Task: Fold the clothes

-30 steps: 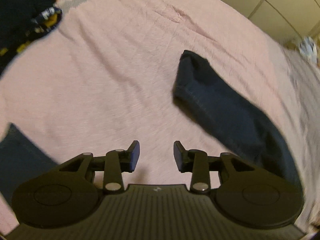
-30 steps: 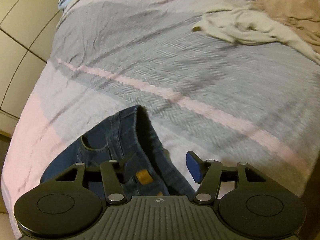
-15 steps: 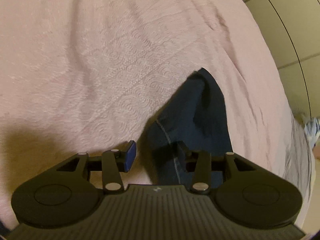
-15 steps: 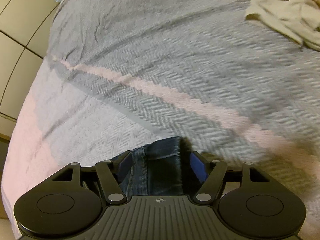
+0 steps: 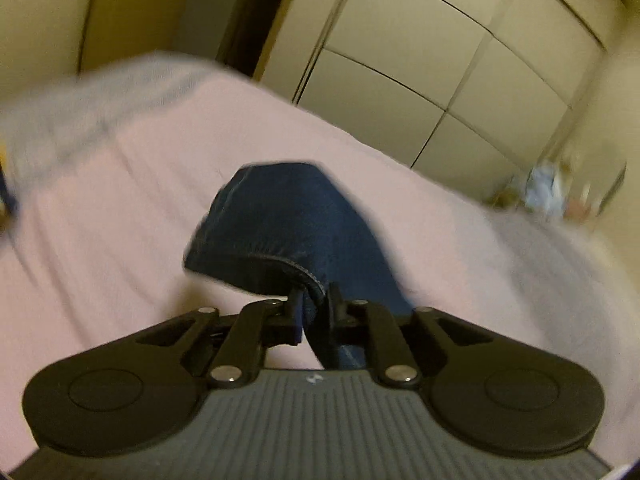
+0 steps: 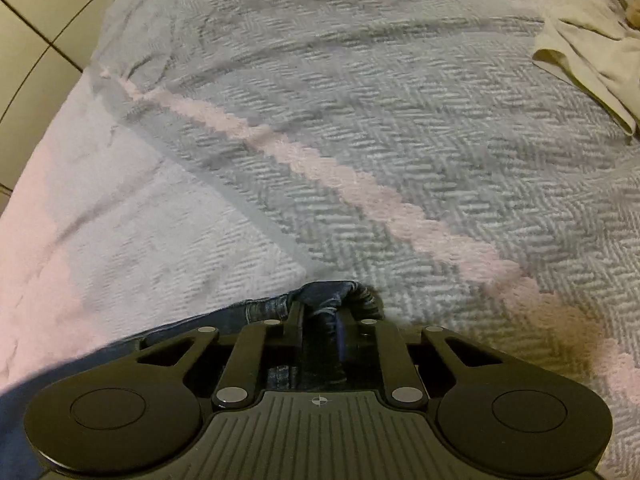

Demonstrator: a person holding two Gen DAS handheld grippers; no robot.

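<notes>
Left gripper (image 5: 313, 307): we have just closed on one hem of the jeans (image 5: 288, 216), lifted over the pink bedspread (image 5: 100, 248) | Right gripper (image 6: 319, 322): just clamped on denim (one bunched fold) | one cream garment (image 6: 592, 52) far right.
</notes>
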